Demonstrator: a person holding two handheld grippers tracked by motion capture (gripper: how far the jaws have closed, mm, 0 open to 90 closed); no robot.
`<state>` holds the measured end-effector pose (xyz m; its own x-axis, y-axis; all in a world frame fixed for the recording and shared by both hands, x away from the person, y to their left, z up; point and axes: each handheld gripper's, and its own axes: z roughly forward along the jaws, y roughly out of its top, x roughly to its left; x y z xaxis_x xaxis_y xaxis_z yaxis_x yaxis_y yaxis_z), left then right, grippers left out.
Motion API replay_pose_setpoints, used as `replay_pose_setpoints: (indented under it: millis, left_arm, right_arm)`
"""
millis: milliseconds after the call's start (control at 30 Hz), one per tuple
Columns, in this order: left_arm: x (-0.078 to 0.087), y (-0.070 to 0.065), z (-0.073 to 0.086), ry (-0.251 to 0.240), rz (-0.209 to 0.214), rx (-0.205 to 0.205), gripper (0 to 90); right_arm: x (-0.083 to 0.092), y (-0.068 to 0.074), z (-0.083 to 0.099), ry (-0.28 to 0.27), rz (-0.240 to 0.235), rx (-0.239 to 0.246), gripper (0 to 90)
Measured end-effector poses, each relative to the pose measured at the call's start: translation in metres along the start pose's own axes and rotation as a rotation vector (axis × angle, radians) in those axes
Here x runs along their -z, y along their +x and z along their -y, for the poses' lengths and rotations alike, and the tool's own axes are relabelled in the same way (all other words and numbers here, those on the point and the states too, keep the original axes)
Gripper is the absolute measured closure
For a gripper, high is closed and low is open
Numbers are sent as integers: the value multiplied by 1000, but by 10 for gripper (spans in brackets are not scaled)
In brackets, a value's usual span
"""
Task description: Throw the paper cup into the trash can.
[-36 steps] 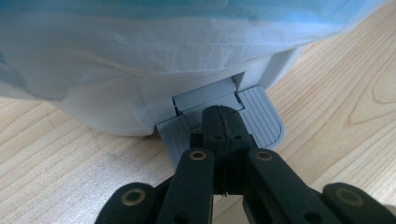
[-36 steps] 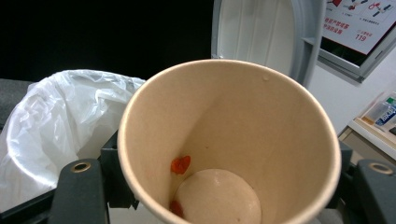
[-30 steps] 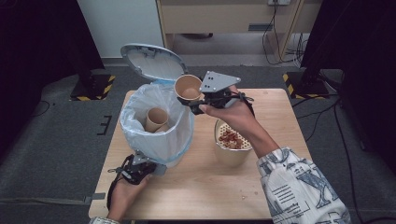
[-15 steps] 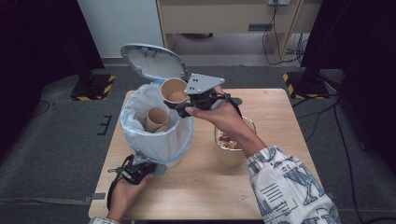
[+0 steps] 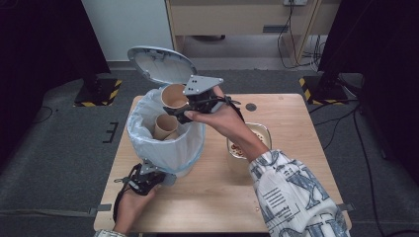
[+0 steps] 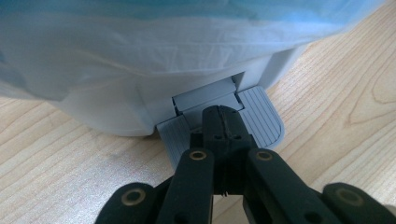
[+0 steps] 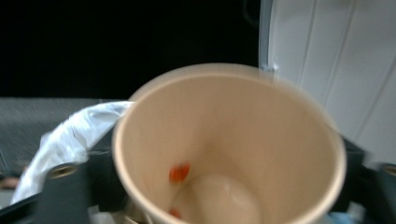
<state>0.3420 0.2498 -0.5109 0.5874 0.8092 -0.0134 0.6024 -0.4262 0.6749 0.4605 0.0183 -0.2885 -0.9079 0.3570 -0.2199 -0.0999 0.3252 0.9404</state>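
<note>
Carried leftward, paper cup [image 5: 174, 96] clamped in right gripper [image 5: 179, 109] now hangs mouth-up over bin [image 5: 148, 140] rim; left gripper [image 6: 223, 122], clenched empty, presses pedal [image 6: 261, 116].

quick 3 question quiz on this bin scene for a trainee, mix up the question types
1. True or false: the bin's lid is shut.
2. What is the left gripper pressing on? A) the bin's foot pedal B) the bowl C) the table's edge
3. Fill in: the right gripper holds a paper ____ above the bin's open top.

Key
1. False: the lid stands open behind the bin.
2. A: the closed jaws rest on the grey pedal at the bin's base.
3. cup: the paper cup has orange bits inside; another cup already lies in the bin.
</note>
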Motion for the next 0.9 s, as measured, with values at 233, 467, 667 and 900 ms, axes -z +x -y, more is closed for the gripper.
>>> replay_pose_setpoints:
  millis: [233,467,667,900]
  left_arm:
    - [0,0,0,-2,-1,0,900]
    - [0,0,0,-1,-2,-1,900]
    - [0,0,0,-2,-2,0,900]
    - [0,0,0,-2,-2,-1,900]
  right_arm:
    - [-2,-1,4,31,-14,-71,96]
    - [13,-3,10,4,2,-74,104]
    - [25,-7,16,0,21,-84,108]
    - [39,-13,23,3,40,-91,108]
